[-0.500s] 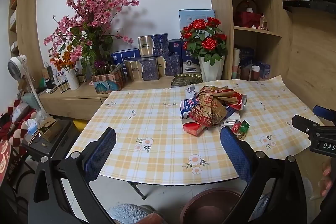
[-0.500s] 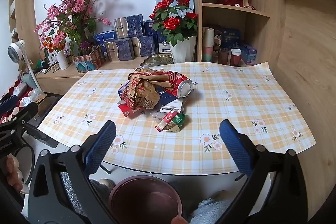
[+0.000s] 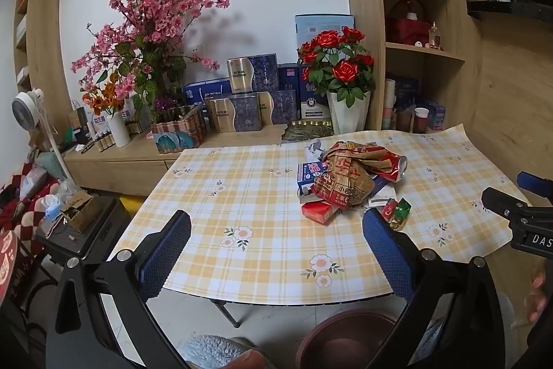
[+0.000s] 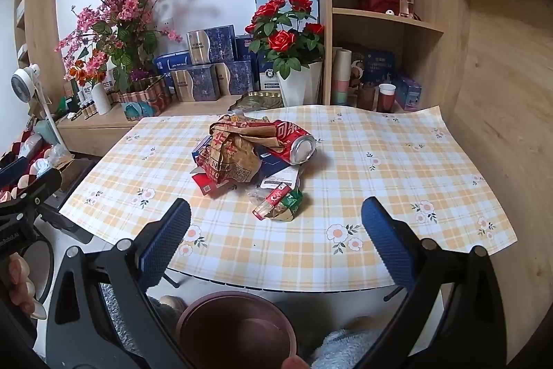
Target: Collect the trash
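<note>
A heap of trash lies mid-table on the checked cloth: a crumpled brown paper bag point(image 3: 345, 178) point(image 4: 231, 154), a red can point(image 4: 297, 144) point(image 3: 394, 165) on its side, a blue-and-white carton point(image 3: 309, 175), a red pack point(image 3: 316, 211) point(image 4: 207, 185) and a small red-green wrapper point(image 4: 280, 201) point(image 3: 397, 210). My left gripper point(image 3: 276, 244) hangs open over the table's near edge, left of the heap. Open too, my right gripper point(image 4: 276, 241) hovers just short of the wrapper. Neither holds anything. A dark red bin point(image 4: 238, 331) point(image 3: 345, 338) stands on the floor below the near edge.
The table point(image 4: 397, 168) carries a yellow plaid cloth with flowers. Behind it a low cabinet point(image 3: 138, 158) holds boxes, a pink blossom arrangement point(image 3: 148, 33) and a white vase of red roses point(image 4: 287, 47). Wooden shelves point(image 4: 383, 16) rise at the right. Clutter and a fan point(image 3: 26, 113) stand left.
Both grippers have barely shifted and stay open. The trash heap lies as it did.
</note>
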Demonstrator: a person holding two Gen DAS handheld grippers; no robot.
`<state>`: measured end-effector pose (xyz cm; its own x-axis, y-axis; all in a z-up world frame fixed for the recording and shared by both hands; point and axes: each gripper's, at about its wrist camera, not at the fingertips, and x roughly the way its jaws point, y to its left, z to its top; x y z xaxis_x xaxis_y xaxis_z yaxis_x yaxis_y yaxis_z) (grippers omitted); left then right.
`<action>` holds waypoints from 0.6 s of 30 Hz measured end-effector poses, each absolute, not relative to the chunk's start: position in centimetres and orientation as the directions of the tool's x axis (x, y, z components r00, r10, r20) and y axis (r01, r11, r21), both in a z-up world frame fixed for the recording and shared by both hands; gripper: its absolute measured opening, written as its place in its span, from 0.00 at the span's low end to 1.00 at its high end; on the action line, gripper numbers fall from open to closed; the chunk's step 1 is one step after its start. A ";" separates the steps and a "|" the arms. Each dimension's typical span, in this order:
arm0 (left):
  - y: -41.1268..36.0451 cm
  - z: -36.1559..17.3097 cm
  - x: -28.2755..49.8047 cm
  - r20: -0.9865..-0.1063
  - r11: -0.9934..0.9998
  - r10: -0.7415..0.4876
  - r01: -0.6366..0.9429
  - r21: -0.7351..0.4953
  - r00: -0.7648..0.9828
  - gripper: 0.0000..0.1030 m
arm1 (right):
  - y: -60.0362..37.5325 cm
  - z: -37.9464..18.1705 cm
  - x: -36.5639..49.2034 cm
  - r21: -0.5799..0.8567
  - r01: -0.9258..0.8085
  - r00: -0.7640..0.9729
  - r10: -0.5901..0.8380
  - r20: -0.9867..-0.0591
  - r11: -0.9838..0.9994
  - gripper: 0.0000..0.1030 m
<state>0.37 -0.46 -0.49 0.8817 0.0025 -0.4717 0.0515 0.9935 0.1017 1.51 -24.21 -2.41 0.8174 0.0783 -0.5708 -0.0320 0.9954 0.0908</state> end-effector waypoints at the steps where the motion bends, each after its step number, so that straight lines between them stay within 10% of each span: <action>1: -0.1 -0.1 0.2 -0.472 0.994 0.000 0.051 0.095 0.882 0.95 | -24.3 -2.4 1.5 0.091 -0.032 0.817 0.078 -0.571 0.995 0.95; 18: 0.1 0.3 0.4 -0.470 0.994 0.001 0.050 0.094 0.883 0.95 | -23.6 -2.3 1.5 0.080 -0.033 0.819 0.073 -0.569 0.996 0.95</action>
<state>0.41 0.15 0.35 0.8829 0.0005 -0.4696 0.0495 0.9943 0.0942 1.48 -23.62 -2.32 0.8191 0.0730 -0.5690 -0.0334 0.9963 0.0798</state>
